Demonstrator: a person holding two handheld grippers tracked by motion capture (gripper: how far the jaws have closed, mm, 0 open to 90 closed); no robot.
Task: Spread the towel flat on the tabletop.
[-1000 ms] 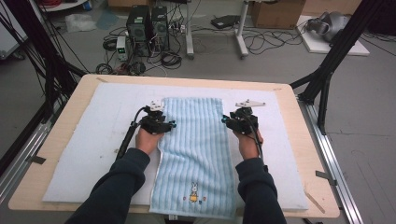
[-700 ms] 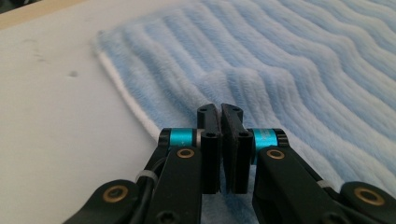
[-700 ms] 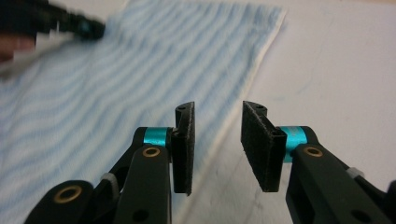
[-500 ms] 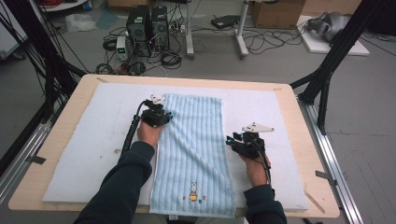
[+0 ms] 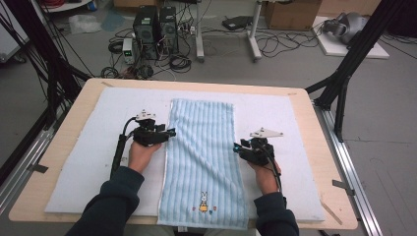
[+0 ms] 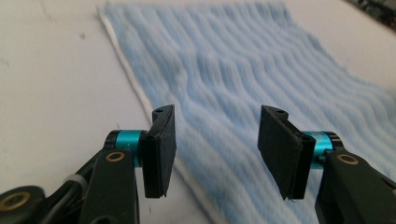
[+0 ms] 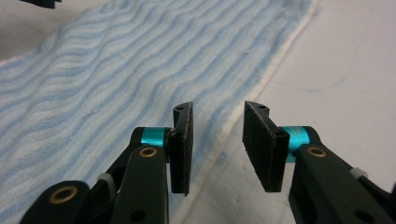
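A long blue-and-white striped towel (image 5: 201,152) lies flat down the middle of the white mat (image 5: 88,147), with a small animal picture near its front end. My left gripper (image 5: 169,132) sits at the towel's left edge, open, its jaws straddling the white hem (image 6: 135,88) with nothing held. My right gripper (image 5: 237,147) is at the towel's right edge, lower down the table, open too. In the right gripper view the towel (image 7: 116,74) runs to the left and its hem passes between the jaws (image 7: 215,140).
The mat covers a wooden table (image 5: 324,162). Beyond the far edge, computer towers (image 5: 155,24), cables and table legs stand on the floor. Black frame posts flank both sides of the table.
Both grippers have come back toward the person along the towel's edges, the right one first and farther. The towel now lies a little rippled between them.
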